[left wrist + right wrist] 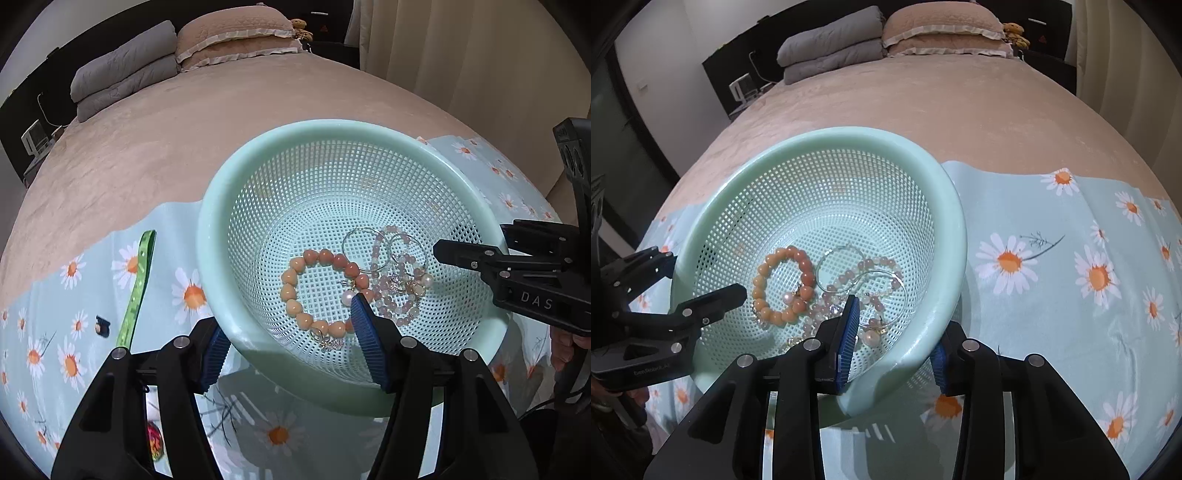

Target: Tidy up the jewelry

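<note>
Evenly lit by soft, cool indoor light from above. Faint glare on the basket rim [236, 177] and the glossy surface below it. Strong fisheye bending with dark vignetted corners. Sharp at centre, slightly soft toward the edges.

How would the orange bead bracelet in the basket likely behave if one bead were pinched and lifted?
The orange bead bracelet would probably sag, being strung beads. Its round, glossy beads may slip from the fingers. Touching earrings might snag and lift too.
</note>
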`<state>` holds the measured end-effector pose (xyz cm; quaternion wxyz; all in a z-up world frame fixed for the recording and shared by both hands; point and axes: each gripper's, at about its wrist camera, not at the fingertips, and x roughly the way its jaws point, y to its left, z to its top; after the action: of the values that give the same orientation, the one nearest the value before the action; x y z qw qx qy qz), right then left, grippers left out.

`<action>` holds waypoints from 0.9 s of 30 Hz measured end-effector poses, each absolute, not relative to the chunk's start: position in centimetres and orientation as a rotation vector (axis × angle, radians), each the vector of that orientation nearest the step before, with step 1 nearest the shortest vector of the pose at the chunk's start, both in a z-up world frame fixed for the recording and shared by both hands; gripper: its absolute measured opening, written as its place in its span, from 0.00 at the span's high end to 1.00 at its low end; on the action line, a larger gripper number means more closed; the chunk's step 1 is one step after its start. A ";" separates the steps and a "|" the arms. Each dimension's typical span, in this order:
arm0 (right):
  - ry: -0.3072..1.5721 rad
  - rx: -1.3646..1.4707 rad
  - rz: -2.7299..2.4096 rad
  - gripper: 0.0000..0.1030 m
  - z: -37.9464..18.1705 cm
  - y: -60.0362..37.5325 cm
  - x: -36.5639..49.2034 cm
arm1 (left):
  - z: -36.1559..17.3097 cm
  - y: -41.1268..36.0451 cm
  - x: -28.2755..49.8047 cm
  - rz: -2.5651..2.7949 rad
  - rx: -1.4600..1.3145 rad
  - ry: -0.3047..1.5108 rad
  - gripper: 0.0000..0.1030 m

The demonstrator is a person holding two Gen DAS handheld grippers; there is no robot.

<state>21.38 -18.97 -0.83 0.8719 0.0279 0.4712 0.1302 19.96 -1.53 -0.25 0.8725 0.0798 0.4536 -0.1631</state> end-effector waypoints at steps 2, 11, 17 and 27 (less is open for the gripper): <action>0.993 0.045 0.277 0.67 -0.6 -18.9 20.2 | 0.0 -1.4 18.7 -0.341 0.159 0.947 0.40; 1.063 0.076 0.288 0.42 -2.5 -19.3 17.5 | -1.0 -1.3 16.3 -0.323 0.155 0.987 0.32; 0.966 0.032 0.232 0.24 -0.3 -20.1 15.3 | 0.4 -0.2 14.5 -0.239 0.176 0.912 0.15; 0.747 -0.080 0.217 0.17 4.2 -19.4 8.2 | 4.3 0.3 8.0 -0.206 0.144 0.738 0.06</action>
<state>8.20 -19.36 4.19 0.9244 -0.0389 0.3642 0.1060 8.01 0.34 4.33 0.9249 0.0704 0.3598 -0.1006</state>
